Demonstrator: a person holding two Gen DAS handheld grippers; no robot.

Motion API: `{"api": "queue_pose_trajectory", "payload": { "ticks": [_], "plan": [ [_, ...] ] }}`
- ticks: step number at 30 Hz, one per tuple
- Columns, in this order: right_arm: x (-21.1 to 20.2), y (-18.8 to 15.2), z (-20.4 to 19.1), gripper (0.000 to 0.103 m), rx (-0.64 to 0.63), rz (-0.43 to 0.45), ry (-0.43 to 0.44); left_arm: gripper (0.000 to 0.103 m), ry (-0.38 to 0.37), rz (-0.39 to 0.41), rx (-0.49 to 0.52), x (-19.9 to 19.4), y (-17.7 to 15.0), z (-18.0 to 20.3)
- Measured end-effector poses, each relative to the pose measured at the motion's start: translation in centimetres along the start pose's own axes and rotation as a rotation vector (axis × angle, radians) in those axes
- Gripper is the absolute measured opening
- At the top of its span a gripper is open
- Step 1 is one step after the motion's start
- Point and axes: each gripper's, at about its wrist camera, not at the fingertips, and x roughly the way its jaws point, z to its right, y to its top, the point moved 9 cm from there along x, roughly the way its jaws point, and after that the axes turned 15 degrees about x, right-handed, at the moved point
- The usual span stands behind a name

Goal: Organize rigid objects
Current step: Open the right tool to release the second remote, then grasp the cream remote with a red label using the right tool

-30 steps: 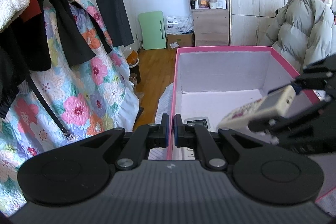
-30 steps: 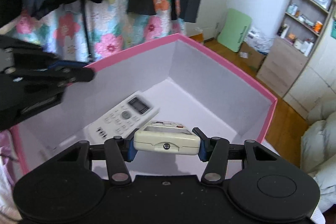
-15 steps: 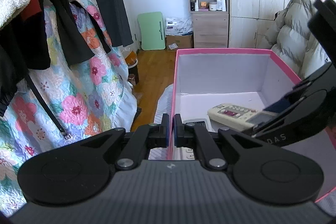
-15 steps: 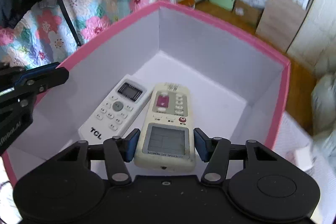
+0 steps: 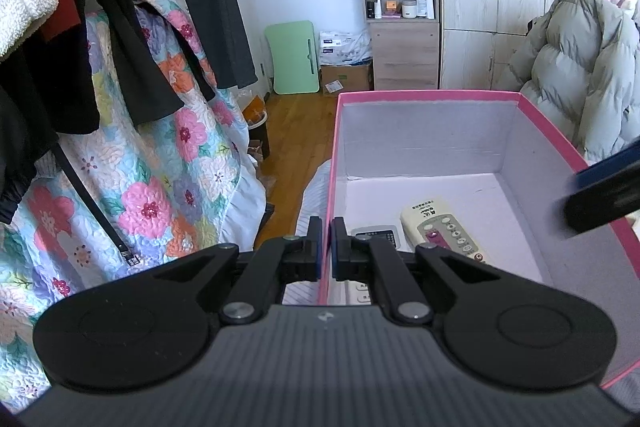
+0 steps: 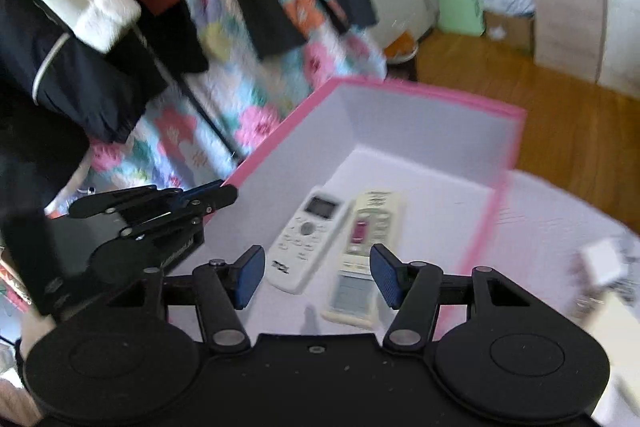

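Note:
A pink box (image 5: 428, 93) with pale walls stands on the bed. On its floor lie two remotes side by side: a white one (image 6: 308, 239) and a cream one (image 6: 368, 239) with a red button patch. The cream remote (image 5: 440, 227) also shows in the left wrist view, next to the white one (image 5: 378, 235). My right gripper (image 6: 318, 277) hovers open above the box (image 6: 440, 99), its blue pads clear of both remotes. My left gripper (image 5: 327, 251) is shut on the box's left wall, whose pink edge runs between its fingers. It appears again in the right wrist view (image 6: 222, 194).
Dark clothes and a floral quilt (image 5: 160, 187) hang to the left of the box. A grey puffy jacket (image 5: 580, 75) lies at the right. Behind are a wooden floor, a green board (image 5: 294, 57) and a shelf unit (image 5: 400, 7). Small blurred items (image 6: 600, 263) lie on the bed at the right.
My right gripper opened and let go of the cream remote, which now lies in the box beside the white one. The gripper then rose, pulled back and rolled. The left gripper stayed put.

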Motion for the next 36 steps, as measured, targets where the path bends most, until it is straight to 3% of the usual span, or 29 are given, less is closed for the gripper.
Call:
{"api": "queue_pose_trajectory", "payload": {
  "ticks": [7, 13, 18, 21, 24, 27, 30, 36],
  "plan": [
    [-6.8, -3.3, 5.6, 0.065, 0.051, 0.061, -0.126, 0.004, -0.011, -0.006, -0.025, 0.0, -0.1, -0.1],
    [-7.8, -8.7, 10.2, 0.066, 0.102, -0.016, -0.255, 0.004, 0.002, -0.018, -0.022, 0.0, 0.1, -0.2],
    [-7.4, -12.7, 12.2, 0.074, 0.122, -0.032, -0.353, 0.004, 0.012, -0.023, -0.02, 0.1, 0.2, -0.1],
    [-7.2, -14.2, 13.0, 0.078, 0.062, -0.015, -0.435, 0.004, 0.016, -0.026, -0.015, 0.1, 0.3, -0.1],
    [-6.3, -15.0, 13.2, 0.078, -0.013, -0.022, -0.516, 0.004, 0.018, -0.029, -0.011, 0.1, 0.3, 0.0],
    [-5.4, -14.8, 13.6, 0.095, 0.011, 0.026, -0.537, 0.004, 0.023, -0.029, -0.011, 0.1, 0.3, 0.0],
    [-4.4, -14.5, 13.9, 0.096, -0.039, 0.08, -0.62, 0.004, 0.019, -0.028, -0.015, 0.1, 0.3, 0.0],
    [-5.7, -14.9, 15.5, 0.096, 0.007, 0.066, -0.607, 0.004, 0.019, -0.025, -0.019, 0.1, 0.3, -0.1]
  ]
}}
